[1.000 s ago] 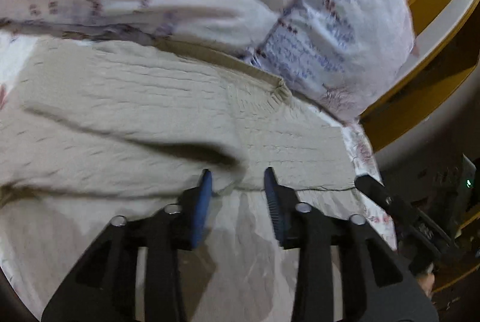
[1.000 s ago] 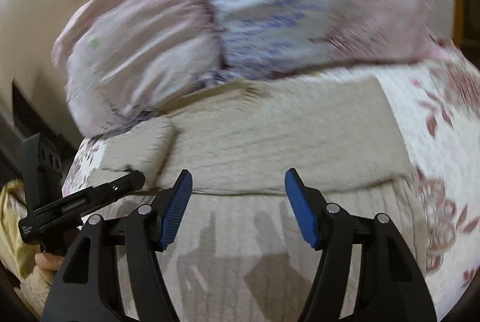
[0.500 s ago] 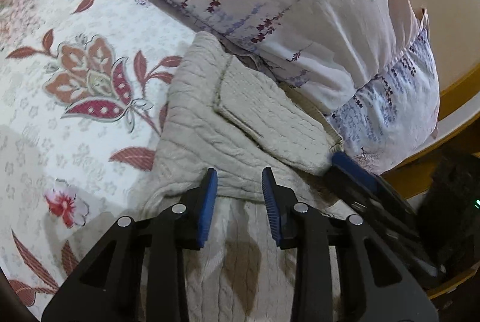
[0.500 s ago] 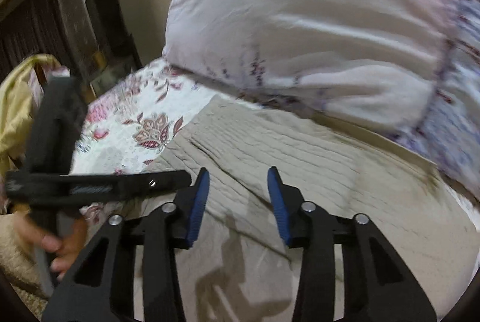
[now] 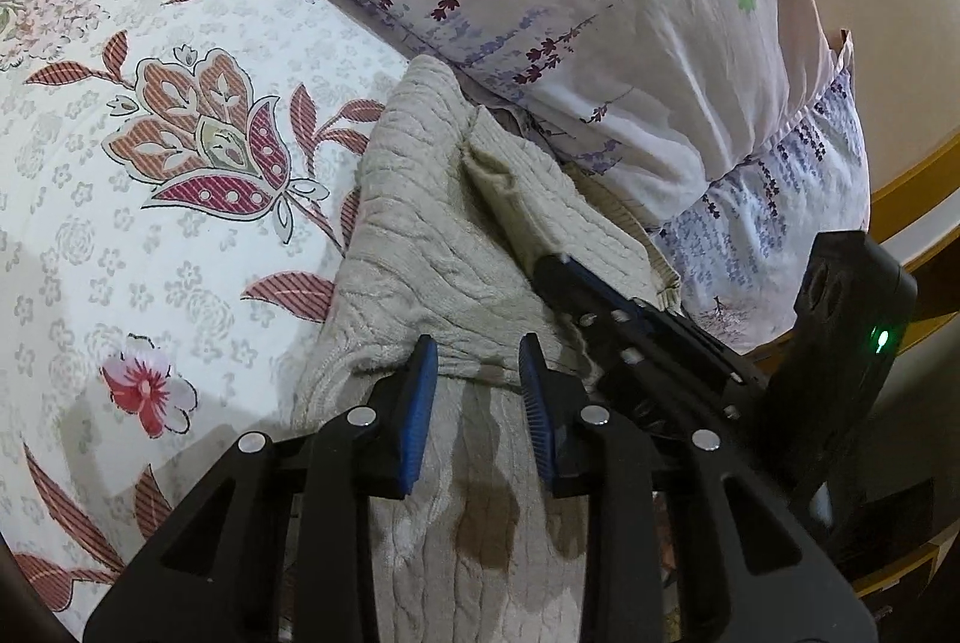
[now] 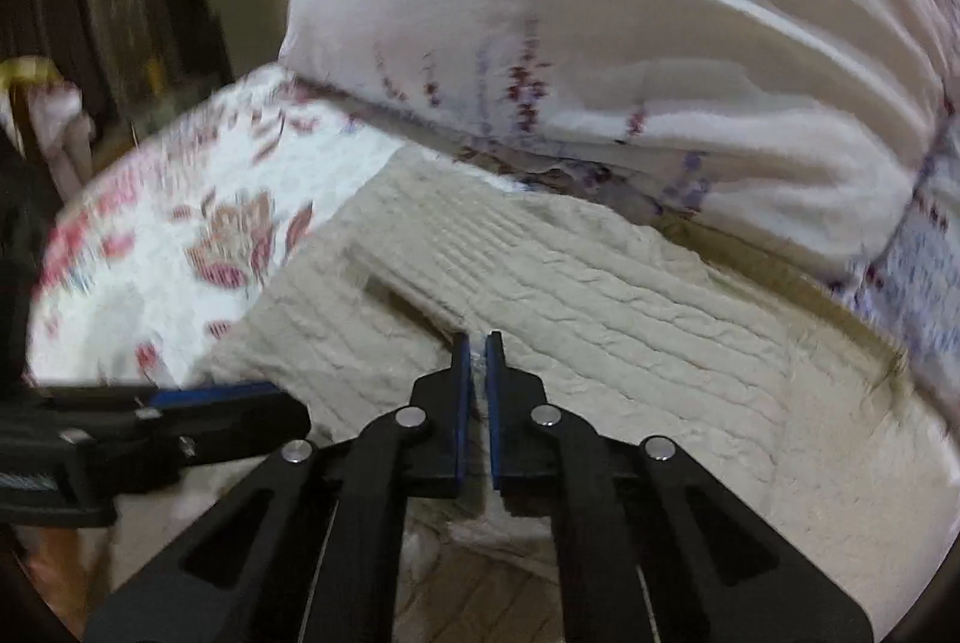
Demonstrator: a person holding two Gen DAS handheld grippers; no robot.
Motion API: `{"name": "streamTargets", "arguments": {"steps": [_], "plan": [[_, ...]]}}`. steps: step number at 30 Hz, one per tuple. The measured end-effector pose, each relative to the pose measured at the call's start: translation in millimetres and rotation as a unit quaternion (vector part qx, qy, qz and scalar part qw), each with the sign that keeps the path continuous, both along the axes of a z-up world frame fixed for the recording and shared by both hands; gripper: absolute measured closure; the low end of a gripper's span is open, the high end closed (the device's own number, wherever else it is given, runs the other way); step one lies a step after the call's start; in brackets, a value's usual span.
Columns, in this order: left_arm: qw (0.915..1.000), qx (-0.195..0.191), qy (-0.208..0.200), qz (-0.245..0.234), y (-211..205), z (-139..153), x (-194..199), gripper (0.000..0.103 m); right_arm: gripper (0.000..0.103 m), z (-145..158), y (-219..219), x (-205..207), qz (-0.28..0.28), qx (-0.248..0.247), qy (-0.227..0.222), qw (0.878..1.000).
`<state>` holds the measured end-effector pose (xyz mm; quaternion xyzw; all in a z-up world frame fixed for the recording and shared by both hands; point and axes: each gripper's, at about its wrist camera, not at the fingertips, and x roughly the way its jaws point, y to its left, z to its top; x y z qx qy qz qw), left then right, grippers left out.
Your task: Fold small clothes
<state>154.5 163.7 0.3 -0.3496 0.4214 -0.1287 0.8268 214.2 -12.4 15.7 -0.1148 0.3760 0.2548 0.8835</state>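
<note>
Narrowed since a second ago, the right gripper nips the beige sweater's fold at frame centre while the left gripper waits half-open at lower centre of its view; both should lift evenly.

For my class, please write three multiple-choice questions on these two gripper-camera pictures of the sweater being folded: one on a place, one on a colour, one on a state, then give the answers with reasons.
1. Where does the beige knit sweater lie?
A. On the floral bedsheet, beside the pillow
B. On a wooden chair
C. Inside a basket

2. What colour are the pads on the fingers of the left gripper?
A. Red
B. Blue
C. Yellow

3. How do the fingers of the right gripper stand?
A. Wide apart above the pillow
B. Nearly closed, with sweater fabric between them
C. Out of view

Answers:
1 A, the sweater's edge meets the printed sheet and its far side runs along the pillow.
2 B, both inner faces show blue.
3 B, only a thin gap remains and knit shows in it.
</note>
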Motion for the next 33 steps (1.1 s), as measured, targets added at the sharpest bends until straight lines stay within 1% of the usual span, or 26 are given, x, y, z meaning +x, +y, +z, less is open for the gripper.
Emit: {"name": "streamTargets", "arguments": {"steps": [2,4,6,7,9,10,12,13,14,15,16,17,18,19,20,21,22,25,29,31,33], "plan": [[1.0,0.003,-0.001,-0.001,-2,1,2,0.073,0.099,9,-14,1,-0.023,0.028,-0.003,0.999],[1.0,0.009,-0.001,-0.002,-5,2,3,0.073,0.099,23,-34,1,-0.048,0.067,-0.007,0.997],[0.9999,0.012,-0.002,-0.004,-7,3,5,0.073,0.099,41,-69,-2,-0.083,0.125,-0.011,0.989],[0.9999,0.013,-0.002,-0.005,-8,4,5,0.073,0.099,47,-83,-6,-0.095,0.144,-0.013,0.985],[0.9999,0.012,-0.002,-0.007,-9,4,7,0.073,0.099,57,-122,-16,-0.131,0.187,-0.017,0.973],[0.9999,0.011,-0.001,-0.008,-9,4,7,0.073,0.099,60,-150,-24,-0.157,0.213,-0.019,0.964],[0.9999,0.01,-0.001,-0.01,-8,4,8,0.072,0.099,57,-197,-39,-0.206,0.245,-0.018,0.947],[0.9999,0.008,-0.001,-0.013,-9,4,8,0.07,0.098,53,-212,-44,-0.224,0.251,-0.014,0.942],[0.9998,0.007,-0.002,-0.016,-9,5,8,0.066,0.098,43,-234,-49,-0.25,0.252,0.001,0.935],[0.9997,0.006,-0.004,-0.023,-10,6,8,0.063,0.097,32,-247,-52,-0.267,0.247,0.021,0.931],[0.9996,0.006,-0.005,-0.027,-12,7,8,0.059,0.091,23,-256,-53,-0.278,0.243,0.04,0.928],[0.9994,0.006,-0.007,-0.033,-13,9,8,0.054,0.088,11,-268,-54,-0.293,0.242,0.07,0.923],[0.9993,0.005,-0.007,-0.036,-14,10,6,0.053,0.082,2,-279,-55,-0.309,0.247,0.093,0.914],[0.9991,0.006,-0.008,-0.04,-14,12,4,0.051,0.072,-2,-287,-57,-0.319,0.255,0.104,0.907],[0.999,0.007,-0.008,-0.043,-14,14,3,0.051,0.066,-4,-296,-58,-0.327,0.267,0.11,0.9],[0.9988,0.008,-0.01,-0.048,-13,15,0,0.051,0.057,-3,-308,-58,-0.336,0.286,0.111,0.89],[0.9984,0.01,-0.013,-0.054,-12,18,-4,0.051,0.055,-2,-312,-59,-0.341,0.294,0.109,0.886],[0.9974,0.019,-0.021,-0.067,-10,22,-13,0.05,0.055,3,-322,-52,-0.349,0.312,0.118,0.876],[0.9949,0.044,-0.028,-0.086,-9,25,-27,0.05,0.056,-8,-325,-37,-0.355,0.31,0.139,0.871],[0.9937,0.056,-0.027,-0.093,-10,25,-31,0.05,0.061,-15,-326,-35,-0.358,0.31,0.152,0.867],[0.9923,0.069,-0.025,-0.099,-12,24,-34,0.05,0.064,-20,-326,-33,-0.357,0.313,0.159,0.865]]}}
